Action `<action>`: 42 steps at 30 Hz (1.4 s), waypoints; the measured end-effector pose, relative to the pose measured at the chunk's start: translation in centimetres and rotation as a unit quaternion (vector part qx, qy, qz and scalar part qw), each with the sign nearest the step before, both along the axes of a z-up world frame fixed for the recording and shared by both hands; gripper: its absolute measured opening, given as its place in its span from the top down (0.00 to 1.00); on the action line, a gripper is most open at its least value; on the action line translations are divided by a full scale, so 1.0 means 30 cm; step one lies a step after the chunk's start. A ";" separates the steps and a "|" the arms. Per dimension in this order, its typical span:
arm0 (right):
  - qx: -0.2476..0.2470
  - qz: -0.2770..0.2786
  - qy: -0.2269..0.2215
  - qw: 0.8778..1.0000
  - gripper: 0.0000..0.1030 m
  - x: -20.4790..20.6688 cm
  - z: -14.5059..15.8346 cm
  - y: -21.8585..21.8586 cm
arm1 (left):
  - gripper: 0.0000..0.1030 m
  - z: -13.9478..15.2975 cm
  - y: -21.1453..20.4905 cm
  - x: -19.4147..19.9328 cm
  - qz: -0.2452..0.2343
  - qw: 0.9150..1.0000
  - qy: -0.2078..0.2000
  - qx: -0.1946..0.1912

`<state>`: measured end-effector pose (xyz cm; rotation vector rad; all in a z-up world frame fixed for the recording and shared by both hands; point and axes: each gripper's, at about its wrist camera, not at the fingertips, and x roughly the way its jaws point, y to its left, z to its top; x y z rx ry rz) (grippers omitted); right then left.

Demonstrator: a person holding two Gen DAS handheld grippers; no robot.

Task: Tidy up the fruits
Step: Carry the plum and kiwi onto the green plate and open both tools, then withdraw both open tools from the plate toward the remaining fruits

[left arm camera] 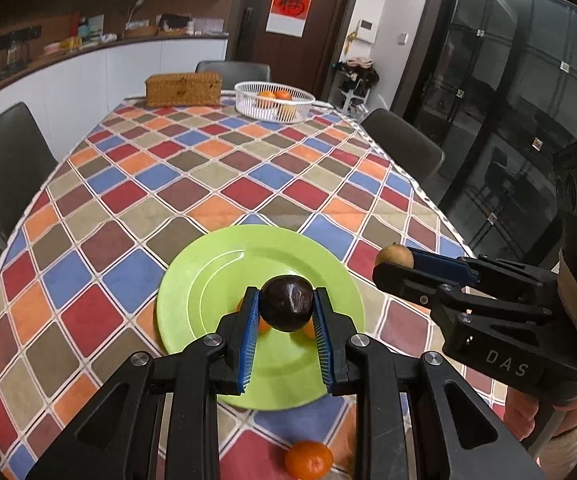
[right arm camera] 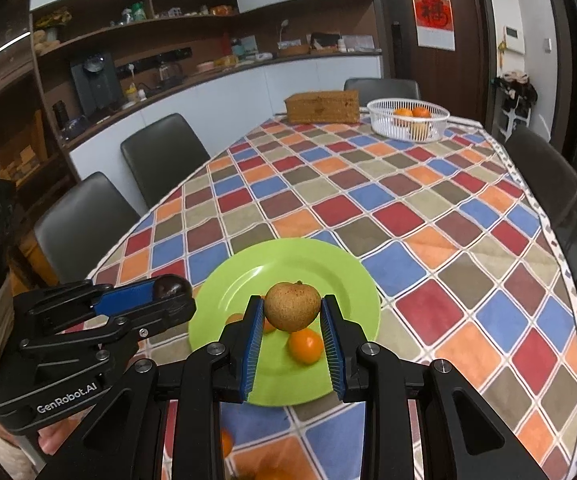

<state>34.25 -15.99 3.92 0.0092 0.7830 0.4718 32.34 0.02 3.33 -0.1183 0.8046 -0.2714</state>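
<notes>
My left gripper [left arm camera: 286, 300] is shut on a dark purple round fruit [left arm camera: 287, 303], held above the green plate [left arm camera: 208, 280]. My right gripper [right arm camera: 292, 304] is shut on a brown speckled round fruit [right arm camera: 292, 306] over the same plate [right arm camera: 328, 264]. Small oranges lie on the plate; one [right arm camera: 305, 345] shows clearly, others are partly hidden behind the fingers. The left wrist view has the right gripper [left arm camera: 388, 264] at the right with the brown fruit [left arm camera: 395, 255] at its tip. The right wrist view has the left gripper [right arm camera: 176, 292] at the left, holding the dark fruit [right arm camera: 173, 285].
A white basket [left arm camera: 248, 110] with oranges and a woven box [left arm camera: 183, 89] stand at the table's far end. An orange [left arm camera: 308, 458] lies on the checkered cloth near the front edge, more partly hidden below the right gripper [right arm camera: 226, 442]. Dark chairs [right arm camera: 160, 152] line both sides.
</notes>
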 end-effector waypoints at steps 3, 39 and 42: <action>-0.009 0.002 0.019 1.000 0.71 0.057 -0.025 0.018 | 0.74 -0.024 0.013 0.051 0.001 1.000 0.017 -0.004; -0.032 -0.008 0.154 0.988 0.70 0.260 -0.231 0.063 | 0.72 -0.184 0.055 0.208 0.026 0.994 0.110 0.014; -0.031 -0.001 0.138 0.990 0.70 0.219 -0.189 0.060 | 0.71 -0.142 0.044 0.170 0.025 0.995 0.096 0.017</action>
